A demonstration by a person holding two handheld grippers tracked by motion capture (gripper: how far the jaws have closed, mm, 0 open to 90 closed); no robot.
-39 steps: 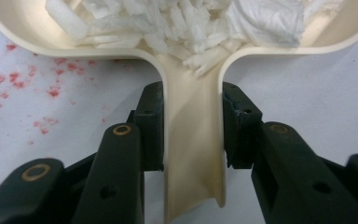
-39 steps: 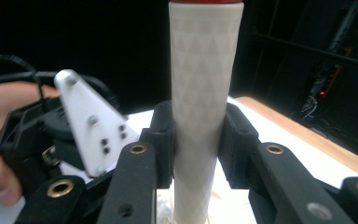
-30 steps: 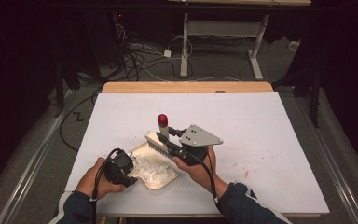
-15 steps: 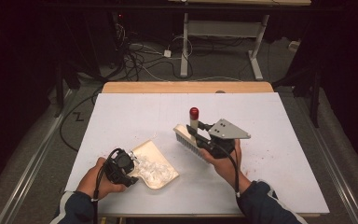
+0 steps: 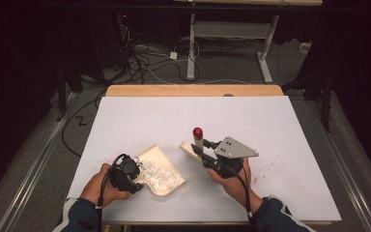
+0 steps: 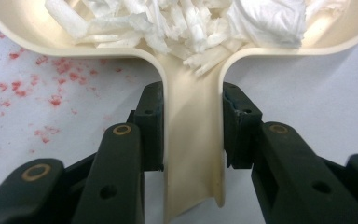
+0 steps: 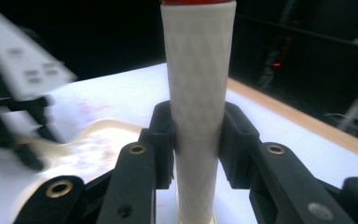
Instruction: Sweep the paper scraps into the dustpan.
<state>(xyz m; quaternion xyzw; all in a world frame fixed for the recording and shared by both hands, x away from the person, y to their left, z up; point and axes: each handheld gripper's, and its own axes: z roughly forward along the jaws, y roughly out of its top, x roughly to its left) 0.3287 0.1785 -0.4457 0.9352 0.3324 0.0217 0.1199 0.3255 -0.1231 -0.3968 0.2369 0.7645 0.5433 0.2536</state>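
The left gripper (image 6: 192, 135) has its black pads (image 6: 151, 123) clenched on the narrow handle of the cream dustpan (image 6: 193, 154), one pad on each side wall — a grip low on the neck, likely chosen so the pan stays flat on the table and cannot swivel. The handle is a shallow channel, smooth and glossy, that flares out into a broad tray with rounded shoulders. In the tray lies a heap of white shreds (image 6: 191, 25), soft and crumpled like torn tissue, one strip spilling down into the neck.

The right gripper (image 7: 196, 140) is closed around the handle of the brush (image 7: 198, 93), a pale cylinder with a faint diamond pattern pressed into its surface and a red cap at the top. It is held upright, probably so the bristle head hangs below it.

In the high view the brush (image 5: 197, 141) is well apart from the dustpan (image 5: 160, 168), out to the right over bare table — the sweeping looks done or paused. The white table (image 5: 270, 121) is matt and speckled with small red flecks (image 6: 51, 88) beside the pan.
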